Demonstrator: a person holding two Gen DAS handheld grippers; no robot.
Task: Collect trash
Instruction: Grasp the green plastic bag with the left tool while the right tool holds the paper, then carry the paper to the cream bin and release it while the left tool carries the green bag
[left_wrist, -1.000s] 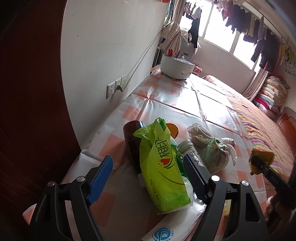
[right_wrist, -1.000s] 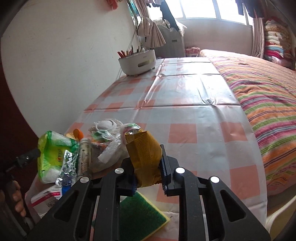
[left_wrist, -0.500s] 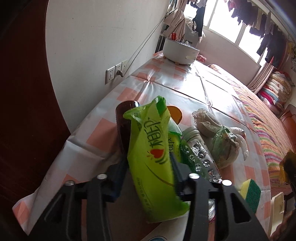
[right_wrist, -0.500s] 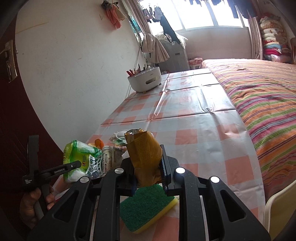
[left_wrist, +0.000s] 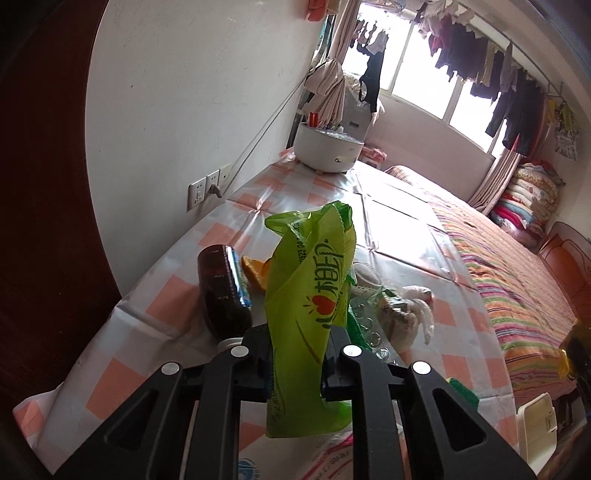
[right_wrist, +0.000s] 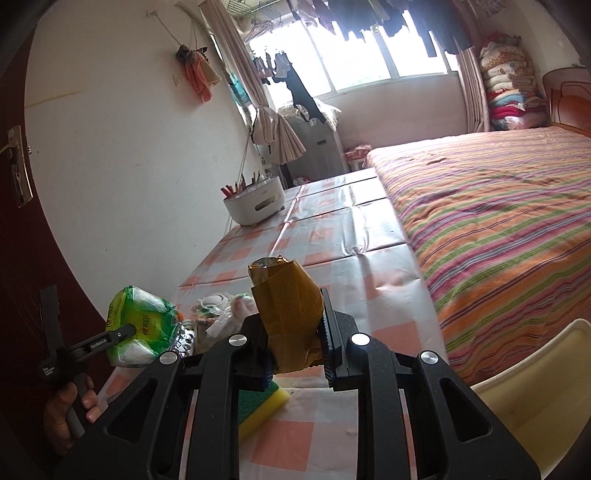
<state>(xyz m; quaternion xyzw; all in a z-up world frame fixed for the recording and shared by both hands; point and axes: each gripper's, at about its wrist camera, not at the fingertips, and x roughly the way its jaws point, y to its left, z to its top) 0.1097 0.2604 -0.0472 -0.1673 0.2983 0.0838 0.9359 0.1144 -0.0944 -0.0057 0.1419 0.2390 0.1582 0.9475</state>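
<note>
So in the left wrist view, the left tool (left_wrist: 295, 354) has gone from wide open a second ago to clamped tight on the crinkly lime-green plastic tissue pack (left_wrist: 308, 317), which now sits centre frame, lifted clear of the checkered vinyl-covered surface (left_wrist: 177, 291). That's one piece of trash secured, I'd say. Left behind just past it: a dark brown plastic bottle (left_wrist: 221, 291) lying on its side, an orange peel piece (left_wrist: 255, 273), and a knotted clear bag of scraps (left_wrist: 399, 314) toward centre right. A white round utensil holder (left_wrist: 327, 153) sits way back, upper middle.

Right wrist view: the right tool (right_wrist: 295, 339) is pinched on a crumpled mustard-yellow foil wrapper (right_wrist: 290, 314), same as before, dead centre. Under it, lower middle, a green-and-yellow sponge (right_wrist: 258, 406) lies on the surface. Lower left you can see the green pack held up. The cream plastic bin rim (right_wrist: 524, 373) at lower right looks like the drop spot, and nothing seems to be blocking it.
</note>
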